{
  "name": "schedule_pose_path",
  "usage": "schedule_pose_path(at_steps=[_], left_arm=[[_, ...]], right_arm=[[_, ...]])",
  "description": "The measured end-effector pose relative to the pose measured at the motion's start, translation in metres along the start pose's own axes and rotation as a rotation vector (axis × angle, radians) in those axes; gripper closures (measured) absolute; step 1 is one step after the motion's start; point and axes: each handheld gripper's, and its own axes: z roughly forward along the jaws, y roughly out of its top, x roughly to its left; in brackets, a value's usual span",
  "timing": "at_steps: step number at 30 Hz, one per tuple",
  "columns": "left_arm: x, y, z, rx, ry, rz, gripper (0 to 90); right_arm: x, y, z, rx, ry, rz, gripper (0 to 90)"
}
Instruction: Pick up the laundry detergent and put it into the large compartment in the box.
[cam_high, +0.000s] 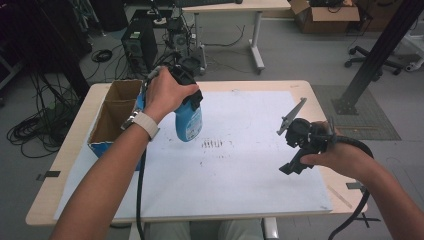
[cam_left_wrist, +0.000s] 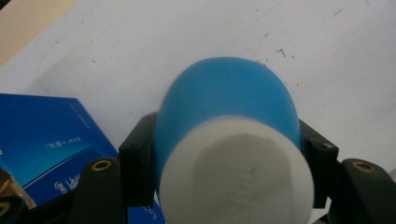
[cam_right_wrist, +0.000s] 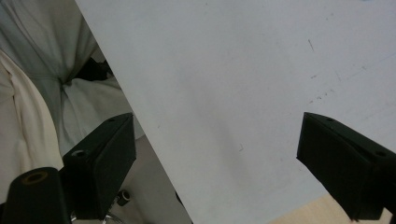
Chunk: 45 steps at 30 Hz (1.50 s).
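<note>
Left gripper (cam_high: 186, 85) clamped on blue bottle (cam_high: 189, 120), jaws on both sides of its body, bottle lifted above the white sheet (cam_high: 240, 165) on the tabletop, just right of the cardboard box (cam_high: 112, 117). Right gripper (cam_right_wrist: 217, 163) wide apart, holding nothing, hovering over the sheet's near right part, well apart from bottle.

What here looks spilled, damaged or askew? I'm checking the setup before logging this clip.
Nothing spilled or broken. The white mat carries dark scuff marks near its middle. The blue bottle hangs clamped in the left gripper beside the cardboard box; the right gripper is open.
</note>
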Motion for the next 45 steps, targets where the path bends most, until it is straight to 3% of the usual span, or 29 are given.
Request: schedule_pose_path(at_steps=[4,6,7,10,17,18,25,34,45], left_arm=[[0.005,-0.001,-0.015,-0.007,-0.001,-0.034,37.5],[0.009,-0.002,-0.025,-0.008,-0.003,-0.058,37.5],[0.014,-0.004,-0.036,-0.016,-0.007,-0.094,37.5],[0.019,-0.006,-0.047,-0.018,-0.002,-0.120,37.5],[0.043,-0.016,-0.092,-0.034,0.055,-0.225,37.5],[0.043,-0.016,-0.092,-0.034,0.055,-0.225,37.5],[0.073,-0.035,-0.121,-0.048,0.087,-0.332,37.5],[0.101,-0.059,-0.132,-0.045,0.136,-0.414,37.5],[0.121,-0.076,-0.122,-0.033,0.171,-0.472,37.6]], right_arm=[[0.001,0.000,-0.001,-0.001,-0.003,0.001,11.8],[0.002,0.001,-0.002,-0.002,-0.004,-0.001,11.8],[0.002,0.001,-0.003,-0.003,-0.006,-0.004,11.8],[0.002,0.000,-0.004,-0.003,-0.008,-0.004,11.8],[0.001,0.001,-0.004,-0.005,-0.008,-0.003,11.8],[0.001,0.001,-0.004,-0.005,-0.008,-0.003,11.8],[0.002,0.004,-0.004,-0.005,-0.006,-0.014,11.8],[0.002,0.006,-0.002,0.001,-0.003,-0.013,11.8],[0.001,0.007,0.001,0.005,0.002,-0.014,11.8]])
